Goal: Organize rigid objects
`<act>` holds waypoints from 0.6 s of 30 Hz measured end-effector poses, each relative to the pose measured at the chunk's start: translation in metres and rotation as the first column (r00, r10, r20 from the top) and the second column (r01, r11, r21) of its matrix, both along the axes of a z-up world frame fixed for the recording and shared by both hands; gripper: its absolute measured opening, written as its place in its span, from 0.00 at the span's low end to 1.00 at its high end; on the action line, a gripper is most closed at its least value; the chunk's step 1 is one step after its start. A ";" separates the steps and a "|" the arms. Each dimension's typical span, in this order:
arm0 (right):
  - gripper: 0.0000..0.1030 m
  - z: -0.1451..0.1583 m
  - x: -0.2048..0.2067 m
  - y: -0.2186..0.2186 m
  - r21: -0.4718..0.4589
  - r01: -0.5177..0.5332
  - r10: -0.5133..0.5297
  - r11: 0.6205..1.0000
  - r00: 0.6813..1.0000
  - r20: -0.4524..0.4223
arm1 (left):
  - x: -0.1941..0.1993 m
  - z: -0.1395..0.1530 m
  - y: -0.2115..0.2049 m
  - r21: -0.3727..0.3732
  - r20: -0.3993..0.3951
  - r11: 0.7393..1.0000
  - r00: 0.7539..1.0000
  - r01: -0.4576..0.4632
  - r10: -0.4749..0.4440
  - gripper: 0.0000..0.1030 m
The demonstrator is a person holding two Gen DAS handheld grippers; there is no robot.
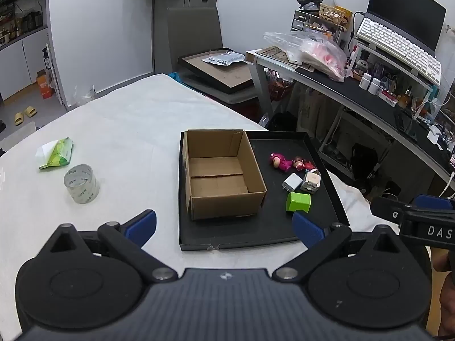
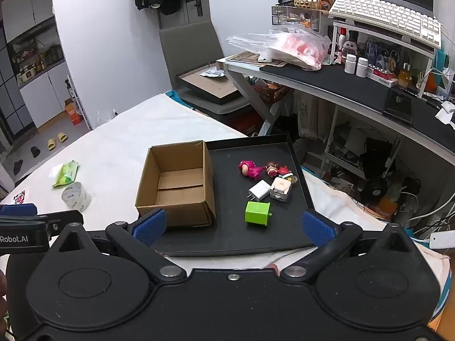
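An empty cardboard box stands in the left half of a black tray. Loose on the tray's right half lie a green cube, a white plug adapter, a beige block toy, a pink figurine and a small red-brown figurine. My left gripper hangs open before the tray's near edge. My right gripper is open too, just short of the green cube. Neither holds anything.
On the white cloth left of the tray stand a clear tape roll and a green wipes pack. A cluttered desk runs along the right, and a grey chair stands behind the table.
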State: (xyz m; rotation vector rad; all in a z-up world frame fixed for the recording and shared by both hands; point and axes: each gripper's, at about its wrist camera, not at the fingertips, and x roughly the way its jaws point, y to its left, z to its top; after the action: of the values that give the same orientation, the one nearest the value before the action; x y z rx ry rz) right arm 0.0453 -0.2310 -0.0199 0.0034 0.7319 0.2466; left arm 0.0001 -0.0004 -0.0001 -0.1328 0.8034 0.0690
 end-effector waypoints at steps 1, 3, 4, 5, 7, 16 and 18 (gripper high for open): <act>1.00 0.000 0.000 0.000 0.000 0.001 -0.001 1.000 1.000 -0.001 | 0.000 0.000 0.000 -0.001 0.001 1.000 1.000 0.001 -0.001 0.98; 1.00 0.000 0.001 0.000 0.002 0.000 0.000 1.000 1.000 -0.006 | 0.000 0.000 0.000 -0.003 0.003 1.000 1.000 0.000 0.000 0.98; 1.00 0.000 0.001 0.000 0.003 0.000 0.000 1.000 1.000 -0.005 | 0.000 -0.001 0.000 -0.004 0.002 1.000 1.000 0.001 -0.001 0.98; 1.00 0.000 0.002 0.000 0.002 0.000 0.000 1.000 1.000 -0.004 | 0.000 -0.001 0.000 -0.005 0.002 1.000 1.000 0.001 -0.001 0.98; 1.00 0.001 0.001 0.001 0.002 -0.001 0.001 1.000 1.000 -0.003 | 0.000 -0.001 0.000 -0.002 -0.003 1.000 1.000 0.000 0.000 0.98; 1.00 -0.001 0.000 0.001 -0.006 -0.005 0.005 1.000 1.000 -0.006 | 0.000 -0.001 -0.003 -0.004 -0.003 1.000 1.000 0.000 0.000 0.98; 1.00 -0.001 0.000 0.003 -0.007 -0.007 0.007 1.000 1.000 -0.008 | -0.001 -0.001 -0.004 -0.005 -0.001 1.000 1.000 -0.003 0.003 0.98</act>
State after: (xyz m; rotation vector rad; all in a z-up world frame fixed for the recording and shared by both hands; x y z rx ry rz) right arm 0.0457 -0.2275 -0.0213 -0.0046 0.7407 0.2512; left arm -0.0008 -0.0042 -0.0012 -0.1385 0.8048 0.0694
